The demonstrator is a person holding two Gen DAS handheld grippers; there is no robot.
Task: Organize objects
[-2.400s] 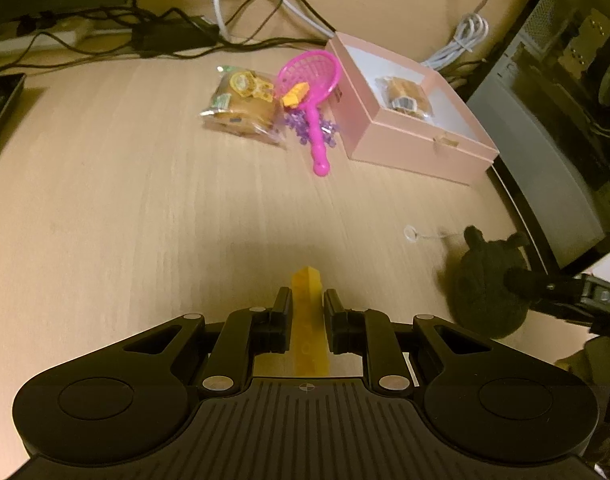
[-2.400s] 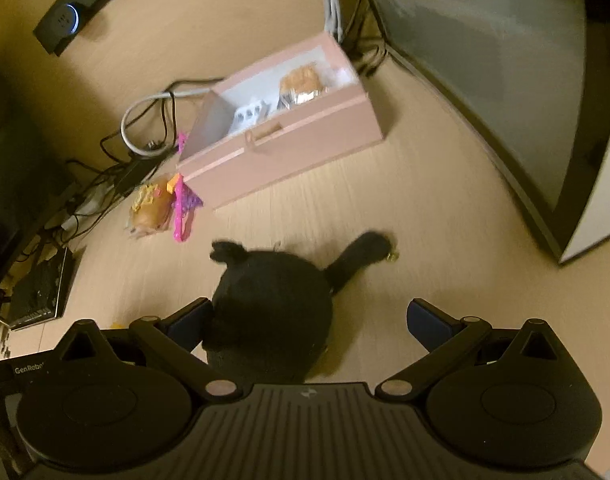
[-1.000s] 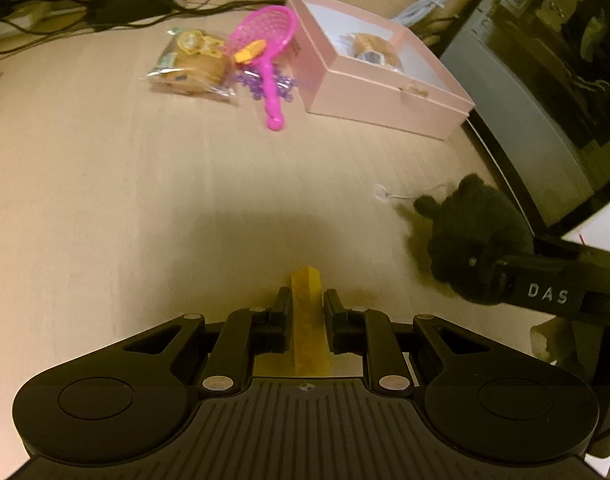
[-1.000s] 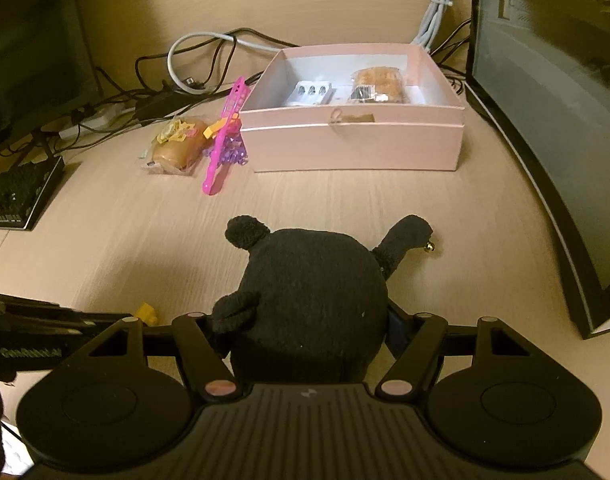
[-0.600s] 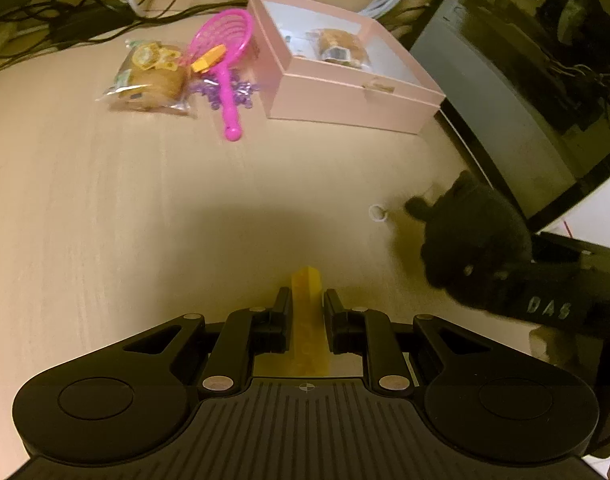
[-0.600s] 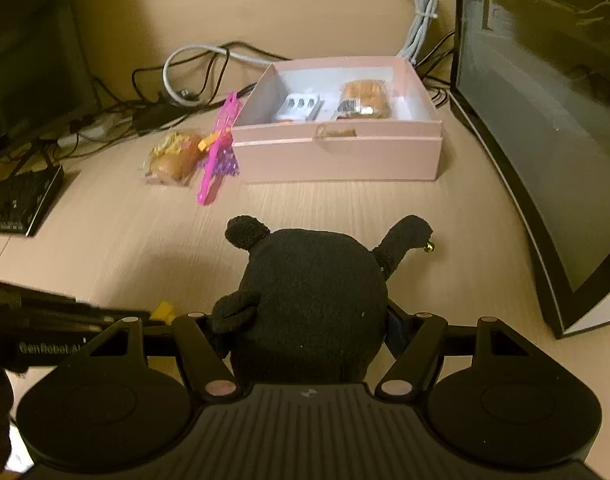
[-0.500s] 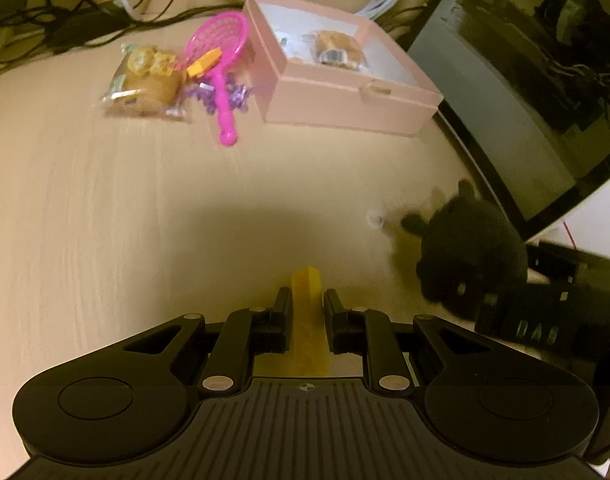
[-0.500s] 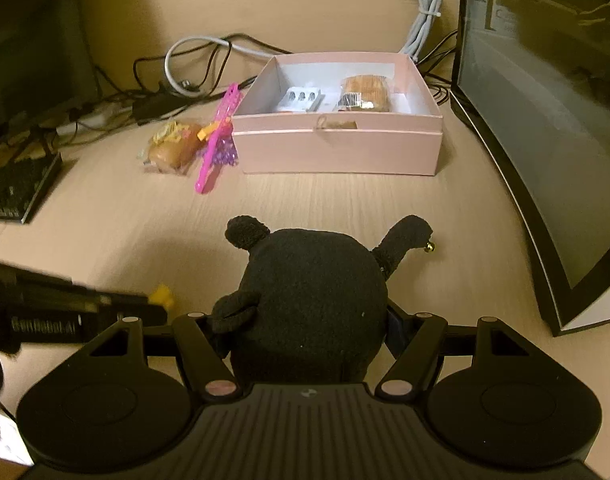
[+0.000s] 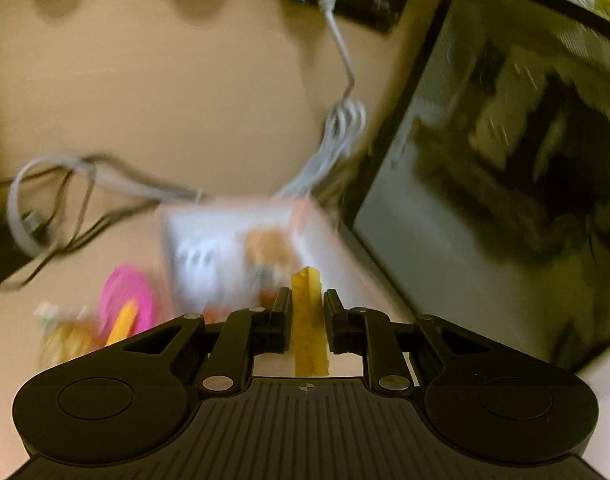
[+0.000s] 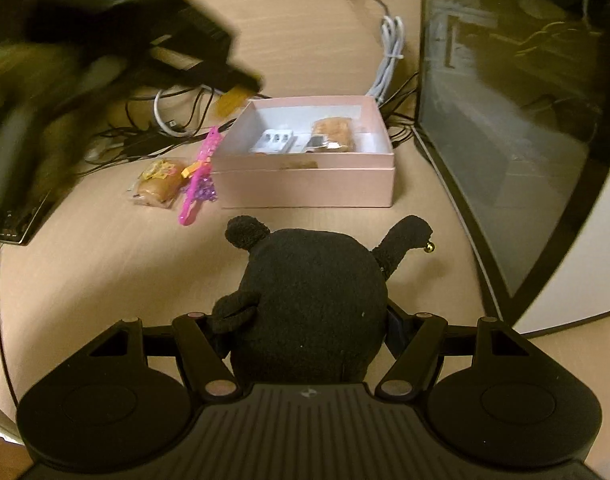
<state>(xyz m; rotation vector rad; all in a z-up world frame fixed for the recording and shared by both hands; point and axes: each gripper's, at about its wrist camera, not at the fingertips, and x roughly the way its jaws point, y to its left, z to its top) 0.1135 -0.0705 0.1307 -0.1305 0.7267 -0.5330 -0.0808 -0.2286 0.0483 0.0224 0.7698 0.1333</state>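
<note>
Left wrist view: heavily blurred; left gripper (image 9: 308, 306) in the foreground, raised over the pink box (image 9: 245, 240).
Left gripper: jaws drawn close together and clamped on a yellow stick (image 9: 309, 320); the stick stands along the jaws and its pointed tip projects past them.
Left gripper, seen from the right wrist: a dark smeared shape at upper left, yellow stick (image 10: 233, 102) showing at its end, above and just beyond the box's back left corner.
Right gripper: (image 10: 305, 320) jaws set wide and clamped on the sides of a black plush toy (image 10: 311, 300); the toy fills the gap between them.
Black plush toy: round ear at upper left, a limb at upper right with a small gold bell (image 10: 429, 247) at its tip; held nearer the camera than the box.
Pink box: (image 10: 305, 184) lid off, standing on the worktop (image 10: 105, 280); inside lie a white item with small cells (image 10: 273, 141) and a wrapped brown snack (image 10: 332, 133).
Beside the box, left: pink toy net (image 10: 197, 176) leaning against the box wall, purple bits (image 10: 205, 191) under it, a wrapped bun (image 10: 159, 184) just beyond.
Right edge: dark monitor (image 10: 517, 120), upright, near the box.
Behind the box: white cable (image 10: 389, 56) and black cables (image 10: 145, 140).
Far left edge: a black keyboard corner (image 10: 9, 224).
</note>
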